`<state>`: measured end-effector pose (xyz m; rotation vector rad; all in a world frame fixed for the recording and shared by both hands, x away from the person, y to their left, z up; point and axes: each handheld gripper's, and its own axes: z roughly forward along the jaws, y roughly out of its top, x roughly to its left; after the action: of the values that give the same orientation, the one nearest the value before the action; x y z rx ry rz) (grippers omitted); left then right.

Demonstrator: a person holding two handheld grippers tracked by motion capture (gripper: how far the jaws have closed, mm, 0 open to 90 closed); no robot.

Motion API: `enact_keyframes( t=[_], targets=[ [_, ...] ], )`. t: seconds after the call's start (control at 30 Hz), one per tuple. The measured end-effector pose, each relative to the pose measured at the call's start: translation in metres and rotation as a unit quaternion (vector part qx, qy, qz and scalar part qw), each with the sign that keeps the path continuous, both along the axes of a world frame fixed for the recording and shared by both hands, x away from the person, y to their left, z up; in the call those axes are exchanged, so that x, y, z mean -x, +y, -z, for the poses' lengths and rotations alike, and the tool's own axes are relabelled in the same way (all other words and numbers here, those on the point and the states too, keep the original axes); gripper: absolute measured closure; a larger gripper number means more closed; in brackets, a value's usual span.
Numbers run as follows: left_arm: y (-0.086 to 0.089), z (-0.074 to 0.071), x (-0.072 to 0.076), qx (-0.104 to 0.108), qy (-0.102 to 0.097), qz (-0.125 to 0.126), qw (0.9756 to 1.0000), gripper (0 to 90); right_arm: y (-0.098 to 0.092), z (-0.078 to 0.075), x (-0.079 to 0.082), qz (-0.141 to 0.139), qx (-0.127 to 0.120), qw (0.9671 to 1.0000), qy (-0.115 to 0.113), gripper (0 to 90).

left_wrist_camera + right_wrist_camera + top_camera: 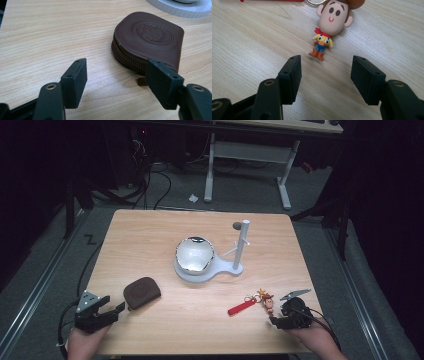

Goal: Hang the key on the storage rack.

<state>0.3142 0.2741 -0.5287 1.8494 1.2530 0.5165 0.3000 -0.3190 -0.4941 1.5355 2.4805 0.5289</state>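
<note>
Brown zip pouch [147,40] lies flat on the wooden table [150,235] at front left; left gripper [117,77] sits just short of it, jaws apart. Cowboy keychain figure [329,25] with red strap [240,307] lies front right; right gripper [325,77] faces it, jaws apart, empty.

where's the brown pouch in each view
High view: brown pouch lower left, beside the left gripper.
Left gripper view: upper right, just past the open jaws.
Right gripper view: not in it.
Shared landmark: the wooden table.
</note>
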Motion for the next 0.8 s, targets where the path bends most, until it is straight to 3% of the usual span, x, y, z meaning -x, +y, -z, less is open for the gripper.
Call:
enact_keyframes(
  t=[0.23,0.4,0.43,0.7,0.8],
  targets=[
    [0.001,0.000,-0.001,-0.001,-0.001,0.000,1.0000,34.4,0.008,-0.005,-0.009,-0.015,0.023,0.9993,0.027,43.1],
    [0.001,0.000,-0.001,0.001,0.003,0.001,1.0000,34.4,0.010,-0.010,-0.019,-0.020,0.025,0.9990,0.032,45.9],
    [0.000,0.001,-0.001,0.000,0.003,0.003,1.0000,34.4,0.011,-0.012,-0.025,-0.016,0.025,0.9989,0.035,49.6],
    [-0.001,0.000,0.000,0.001,0.003,0.005,1.0000,34.5,0.016,-0.013,-0.047,0.005,0.019,0.9986,0.048,50.5],
    [-0.001,0.000,0.000,-0.002,0.004,0.005,1.0000,34.5,0.018,-0.017,-0.051,0.007,0.018,0.9991,0.036,53.9]
  ],
)
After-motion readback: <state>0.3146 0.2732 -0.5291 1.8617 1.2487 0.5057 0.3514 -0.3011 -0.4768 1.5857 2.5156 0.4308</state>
